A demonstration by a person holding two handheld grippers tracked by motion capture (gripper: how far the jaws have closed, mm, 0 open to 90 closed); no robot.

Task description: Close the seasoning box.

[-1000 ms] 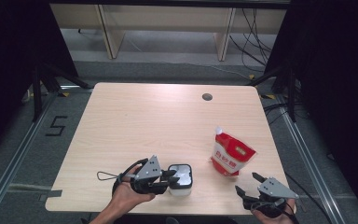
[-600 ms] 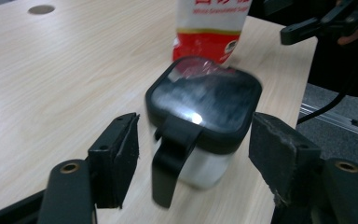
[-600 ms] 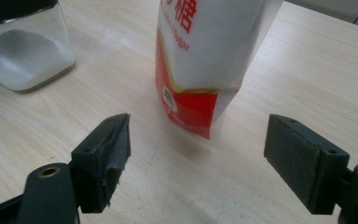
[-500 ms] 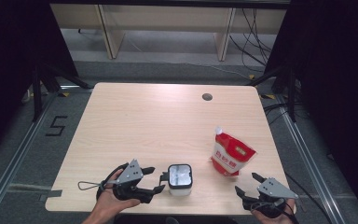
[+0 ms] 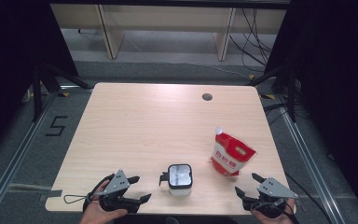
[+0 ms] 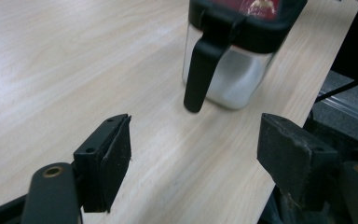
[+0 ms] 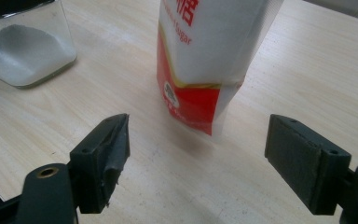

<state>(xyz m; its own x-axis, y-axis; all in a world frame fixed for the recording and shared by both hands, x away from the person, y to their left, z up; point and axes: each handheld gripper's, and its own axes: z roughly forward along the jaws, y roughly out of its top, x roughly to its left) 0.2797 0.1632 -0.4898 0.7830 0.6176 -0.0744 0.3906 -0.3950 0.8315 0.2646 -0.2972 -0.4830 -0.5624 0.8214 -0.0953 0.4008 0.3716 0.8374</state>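
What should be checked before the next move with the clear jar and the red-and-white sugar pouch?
1. Left gripper off the clear glass jar with black lid and handle, jaws just opened, nothing between: ok.
2. Right gripper open, nothing between its jaws: ok.
3. Red-and-white sugar pouch standing upright: ok.
4. Jar upright on the light wooden table: ok.
5. Jar lid latched: cannot tell.
6. Pouch spout open: cannot tell.

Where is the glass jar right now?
In the high view the glass jar stands near the table's front edge, between the left gripper and the sugar bag.
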